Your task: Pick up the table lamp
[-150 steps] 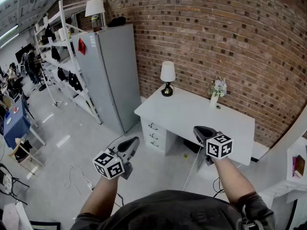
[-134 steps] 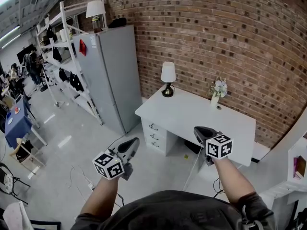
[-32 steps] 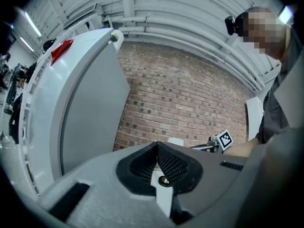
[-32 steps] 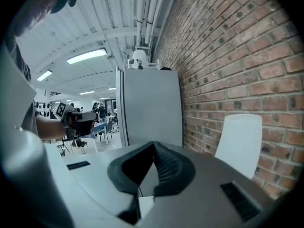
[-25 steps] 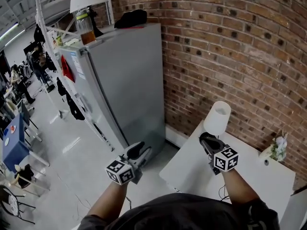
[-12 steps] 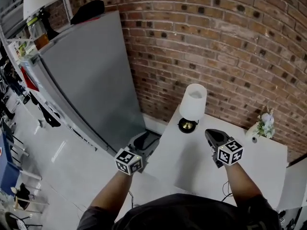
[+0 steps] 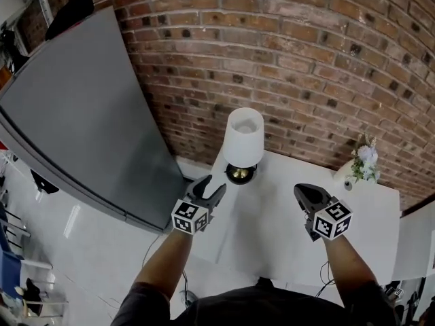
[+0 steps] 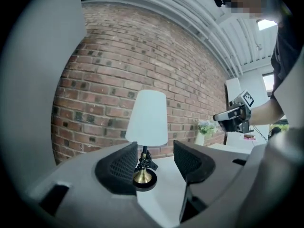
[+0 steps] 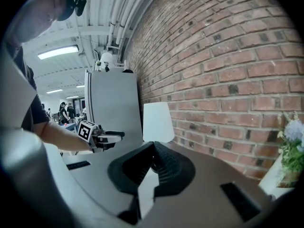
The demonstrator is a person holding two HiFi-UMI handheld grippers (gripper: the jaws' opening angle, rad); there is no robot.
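Note:
The table lamp has a white shade [image 7: 243, 134] and a brass base on a black foot [image 7: 238, 174]; it stands at the desk's back left corner by the brick wall. My left gripper [image 7: 212, 188] is open, just short of the base on its left, nothing between the jaws. In the left gripper view the lamp [image 8: 147, 118] stands beyond the parted left gripper [image 8: 154, 161], its foot [image 8: 144, 177] showing in the gap. My right gripper [image 7: 303, 191] hovers over the desk right of the lamp, shut and empty. In the right gripper view the shade [image 9: 157, 122] rises behind the right gripper [image 9: 152, 151].
The white desk [image 7: 272, 231] runs along the brick wall [image 7: 306, 60]. A small vase of flowers [image 7: 360, 160] stands at its back right. A tall grey cabinet [image 7: 75, 121] stands close to the desk's left side. People are far off in the room [image 9: 66, 112].
The view has closed in on the desk and the lamp. Both grippers have moved forward and down towards the lamp. The left jaws have parted wider.

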